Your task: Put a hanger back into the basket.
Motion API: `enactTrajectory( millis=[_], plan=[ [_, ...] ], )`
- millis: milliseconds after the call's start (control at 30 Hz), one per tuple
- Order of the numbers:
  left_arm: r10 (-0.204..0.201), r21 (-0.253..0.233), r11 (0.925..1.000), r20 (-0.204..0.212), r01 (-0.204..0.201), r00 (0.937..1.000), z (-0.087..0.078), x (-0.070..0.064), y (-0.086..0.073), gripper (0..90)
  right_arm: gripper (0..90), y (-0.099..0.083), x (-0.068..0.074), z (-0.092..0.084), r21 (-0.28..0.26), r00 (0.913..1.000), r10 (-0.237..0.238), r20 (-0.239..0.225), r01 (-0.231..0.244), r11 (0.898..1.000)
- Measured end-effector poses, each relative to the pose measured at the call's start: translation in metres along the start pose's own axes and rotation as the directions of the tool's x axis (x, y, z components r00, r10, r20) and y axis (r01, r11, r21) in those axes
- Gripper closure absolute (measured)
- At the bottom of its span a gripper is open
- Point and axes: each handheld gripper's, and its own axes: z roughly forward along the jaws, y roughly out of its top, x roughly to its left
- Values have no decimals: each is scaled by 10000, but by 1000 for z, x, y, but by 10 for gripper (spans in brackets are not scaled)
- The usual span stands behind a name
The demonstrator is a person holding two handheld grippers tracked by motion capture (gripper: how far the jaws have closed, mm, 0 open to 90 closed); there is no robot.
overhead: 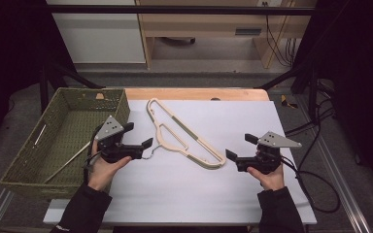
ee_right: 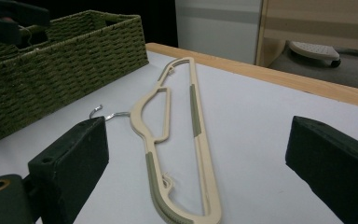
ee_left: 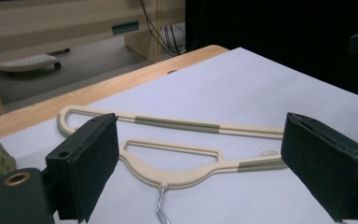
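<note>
Cream hanger [overhead: 184, 133] lies between both level, open claws, left claw [overhead: 140, 135] nearer.

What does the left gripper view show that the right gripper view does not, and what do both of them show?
The left gripper view looks across the hanger from its hook side, with a dark space beyond the table's far edge. The right gripper view looks along the hanger from one end and takes in the woven basket standing beside it. Both share the cream hanger lying flat on the white sheet, the wooden table edge, and a pair of wide-open black jaws with nothing between them.
</note>
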Motion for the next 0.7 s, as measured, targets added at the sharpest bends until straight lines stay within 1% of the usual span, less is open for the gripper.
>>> enactTrajectory(
  millis=[100,200,267,367,467,567,700],
  plan=[
    [189,340,9993,-133,-184,9997,11,-1,-4,118,63,0,0,1,17,10000,-27,-6,27,10000],
    [246,553,9982,-133,-238,9996,20,-2,-8,121,63,-1,0,1,59,10000,-76,-16,76,10000],
    [296,789,9965,-244,-276,9993,25,-2,-10,131,63,-1,1,1,45,10000,-50,5,50,10000],
    [314,1109,9935,-366,-272,9988,32,1,-14,140,64,-1,1,1,30,10000,-74,-63,74,10000],
    [164,1384,9903,-373,-111,9992,39,4,-21,161,64,-1,1,2,46,10000,-30,-58,31,10000],
    [266,1729,9848,-541,-168,9982,46,7,-27,166,64,-1,1,3,76,10000,-62,-60,62,10000],
    [285,1902,9816,-556,-175,9980,53,9,-31,173,64,-2,1,4,109,9999,-107,-79,108,9999]
  ],
)
